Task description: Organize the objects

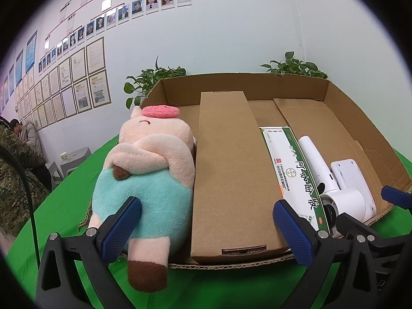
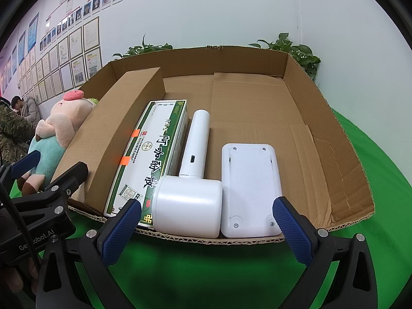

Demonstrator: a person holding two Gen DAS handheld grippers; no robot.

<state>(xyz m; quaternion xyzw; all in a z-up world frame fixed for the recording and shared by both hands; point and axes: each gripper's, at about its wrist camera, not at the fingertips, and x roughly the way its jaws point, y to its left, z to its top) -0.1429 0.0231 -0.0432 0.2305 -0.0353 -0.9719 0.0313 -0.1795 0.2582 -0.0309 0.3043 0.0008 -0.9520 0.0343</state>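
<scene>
A shallow open cardboard tray (image 1: 360, 134) (image 2: 334, 139) lies on a green cloth. Inside, side by side, are a long brown carton (image 1: 229, 170) (image 2: 110, 134), a green-and-white medicine box (image 1: 296, 172) (image 2: 152, 154), a white hair dryer (image 1: 342, 198) (image 2: 190, 200) and a flat white device (image 2: 249, 185) (image 1: 347, 175). A pink plush pig in teal trousers (image 1: 149, 177) (image 2: 56, 134) lies at the tray's left edge against the carton. My left gripper (image 1: 206, 229) is open and empty in front of the pig and carton. My right gripper (image 2: 206, 231) is open and empty in front of the hair dryer.
Green cloth (image 2: 206, 270) covers the table around the tray. Potted plants (image 1: 152, 79) (image 2: 296, 51) stand behind the tray against a white wall. People (image 1: 20, 144) sit at the far left beside a grey stool with a paper cup (image 1: 64, 157).
</scene>
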